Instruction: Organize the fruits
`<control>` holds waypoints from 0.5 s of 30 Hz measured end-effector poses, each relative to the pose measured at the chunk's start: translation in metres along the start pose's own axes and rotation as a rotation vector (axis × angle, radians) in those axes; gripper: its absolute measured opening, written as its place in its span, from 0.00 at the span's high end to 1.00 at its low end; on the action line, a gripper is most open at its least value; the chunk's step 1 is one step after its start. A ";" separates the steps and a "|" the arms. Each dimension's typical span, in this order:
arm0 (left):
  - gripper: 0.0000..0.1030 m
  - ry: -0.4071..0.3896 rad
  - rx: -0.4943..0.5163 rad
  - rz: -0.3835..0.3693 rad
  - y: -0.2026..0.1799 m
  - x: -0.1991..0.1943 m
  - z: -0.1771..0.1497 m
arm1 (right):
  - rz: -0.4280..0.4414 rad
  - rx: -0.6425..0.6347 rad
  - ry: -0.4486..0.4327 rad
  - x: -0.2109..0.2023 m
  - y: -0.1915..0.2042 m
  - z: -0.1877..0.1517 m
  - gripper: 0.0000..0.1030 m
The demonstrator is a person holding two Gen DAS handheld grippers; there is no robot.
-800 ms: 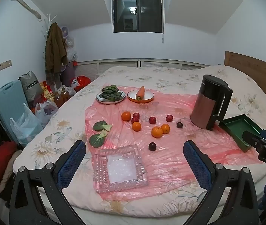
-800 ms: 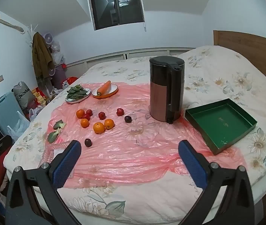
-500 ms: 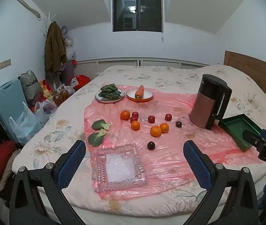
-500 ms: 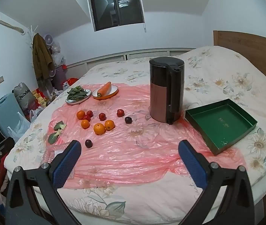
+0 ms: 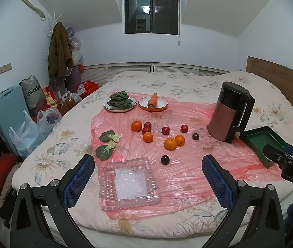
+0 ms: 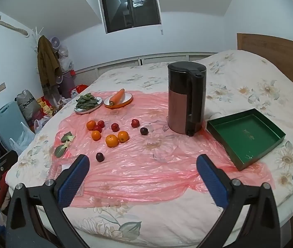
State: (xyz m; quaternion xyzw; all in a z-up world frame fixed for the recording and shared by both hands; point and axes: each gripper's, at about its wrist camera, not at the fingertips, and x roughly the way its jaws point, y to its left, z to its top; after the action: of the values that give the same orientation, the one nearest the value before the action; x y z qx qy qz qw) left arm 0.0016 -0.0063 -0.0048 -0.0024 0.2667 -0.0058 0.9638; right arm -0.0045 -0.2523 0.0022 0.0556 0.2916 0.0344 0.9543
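Nothing has been sorted yet: both tools hang above the near edge of the bed (image 5: 239,86), so this reads as the opening approach. The left hand-held gripper (image 5: 148,176) is released, jaws wide with nothing between them, and points toward the clear glass tray (image 5: 129,183) just ahead of it. The right hand-held gripper (image 6: 142,174) is likewise released and empty, over bare pink plastic sheet (image 6: 146,165). The fruits lie loose on that sheet: four oranges (image 5: 170,143), several small red fruits (image 5: 165,130) and two dark plums (image 5: 165,159), one plum nearest the glass tray. A green tray (image 6: 247,133) sits to the right of a dark kettle (image 6: 184,101); either tray may be the intended container, which I cannot tell. The next move likely calls for reaching forward to one fruit, probably the near plum, and closing gently, since round fruit rolls on slick plastic. Readable writing: "DAS" on the right tool's body in the left view; a bag by the wall carries mirrored lettering I cannot make out.
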 end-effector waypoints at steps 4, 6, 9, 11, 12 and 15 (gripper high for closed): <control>0.01 0.000 -0.001 0.000 0.000 0.000 0.000 | -0.001 0.001 0.002 0.001 0.000 0.000 0.00; 0.01 0.000 -0.002 -0.001 0.001 0.000 0.000 | 0.001 0.002 0.005 0.002 -0.002 0.000 0.00; 0.01 0.001 -0.004 -0.001 0.001 0.000 -0.001 | 0.000 0.000 0.010 0.004 -0.001 -0.002 0.00; 0.01 0.004 -0.005 -0.001 0.000 0.001 -0.002 | 0.001 -0.002 0.013 0.006 -0.001 -0.002 0.00; 0.01 0.006 -0.006 -0.002 0.000 0.002 -0.002 | 0.000 -0.003 0.015 0.006 0.000 -0.002 0.00; 0.01 0.005 -0.006 -0.003 0.000 0.002 -0.002 | 0.000 -0.004 0.017 0.007 0.001 -0.002 0.00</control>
State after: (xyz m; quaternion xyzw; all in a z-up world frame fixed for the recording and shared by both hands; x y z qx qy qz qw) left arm 0.0025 -0.0064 -0.0072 -0.0058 0.2692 -0.0066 0.9630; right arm 0.0005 -0.2507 -0.0030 0.0535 0.2998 0.0356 0.9518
